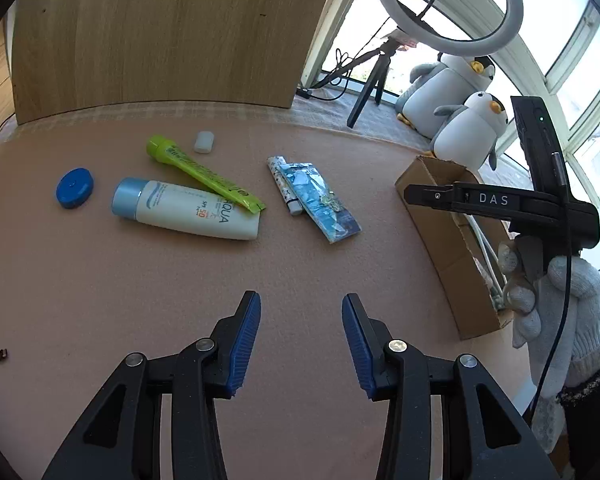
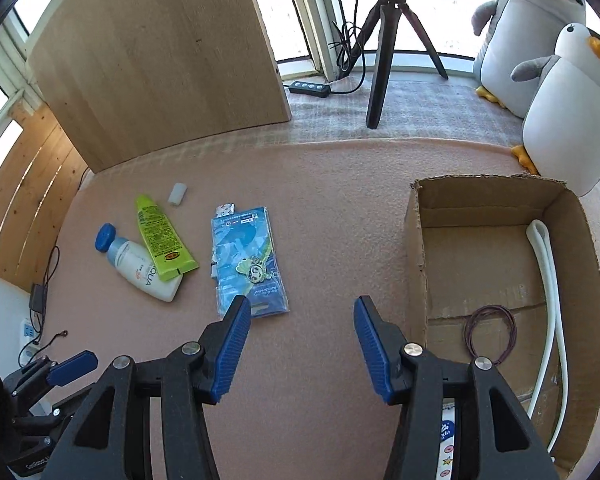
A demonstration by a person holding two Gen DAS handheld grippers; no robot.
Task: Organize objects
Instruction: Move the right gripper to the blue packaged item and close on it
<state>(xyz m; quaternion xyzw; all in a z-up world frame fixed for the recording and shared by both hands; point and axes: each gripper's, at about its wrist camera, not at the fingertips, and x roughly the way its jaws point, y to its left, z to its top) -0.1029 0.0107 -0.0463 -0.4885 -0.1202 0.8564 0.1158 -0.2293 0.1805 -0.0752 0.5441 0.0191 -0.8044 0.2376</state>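
A: Left wrist view first. What've you got?

B: My left gripper (image 1: 301, 344) has its jaws apart, nothing between them, hovering over the pink bench (image 1: 100, 280). Loose stuff lies ahead: white sunscreen tube (image 1: 188, 210) w/ the green tube (image 1: 204, 174) crossed over it, blue cap (image 1: 75, 187) off to the left, blue packet (image 1: 320, 200) ahead & slightly right. Packet's long axis runs diagonal, far-left to near-right. Cardboard box (image 1: 444, 248) sits far right, w/ my right gripper (image 1: 410, 194) over it, in a gloved hand (image 1: 552, 304).

A: And the right wrist view?

B: Right gripper (image 2: 300, 348) jaws apart too, empty. Blue packet (image 2: 248, 264) is just ahead-left of them, near end almost at my left finger (image 2: 230, 348), long axis nearly in line w/ my reach. Box (image 2: 416, 240) is immediately right; a white band (image 2: 548, 280) & a thin dark loop (image 2: 490, 332) already lie in it.

A: Which arm takes it?

B: Right one, I'd say: nearer to both packet & box. I'd close across the short width, then swing right.
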